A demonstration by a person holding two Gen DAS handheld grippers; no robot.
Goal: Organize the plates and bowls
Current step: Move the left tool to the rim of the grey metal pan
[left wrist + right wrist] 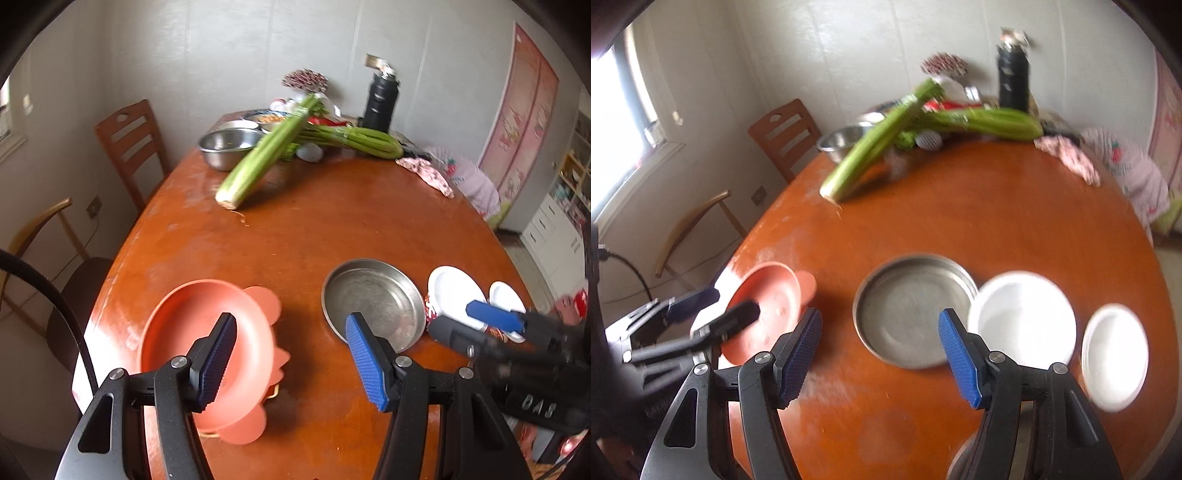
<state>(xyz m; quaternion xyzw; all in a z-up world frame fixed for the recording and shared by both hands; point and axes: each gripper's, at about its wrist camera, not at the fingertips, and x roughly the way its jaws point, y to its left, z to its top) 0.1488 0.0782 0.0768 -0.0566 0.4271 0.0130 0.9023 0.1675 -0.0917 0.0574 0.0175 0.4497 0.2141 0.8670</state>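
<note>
On the round wooden table (332,221) lie a salmon-pink plate (192,325), a shallow steel dish (373,302), a larger white bowl (456,291) and a smaller white bowl (506,295). My left gripper (295,362) is open and empty, hovering above the pink plate's right edge. My right gripper (879,354) is open and empty above the near rim of the steel dish (912,310). The right wrist view also shows the pink plate (768,306) and both white bowls (1023,317) (1115,350). Each gripper shows in the other's view (491,321) (701,314).
Celery bunches (266,155), a steel mixing bowl (225,146), a black flask (378,103), food dishes and a pink cloth (428,173) sit at the table's far side. Wooden chairs (129,147) stand at the left. A cabinet (554,229) stands at the right.
</note>
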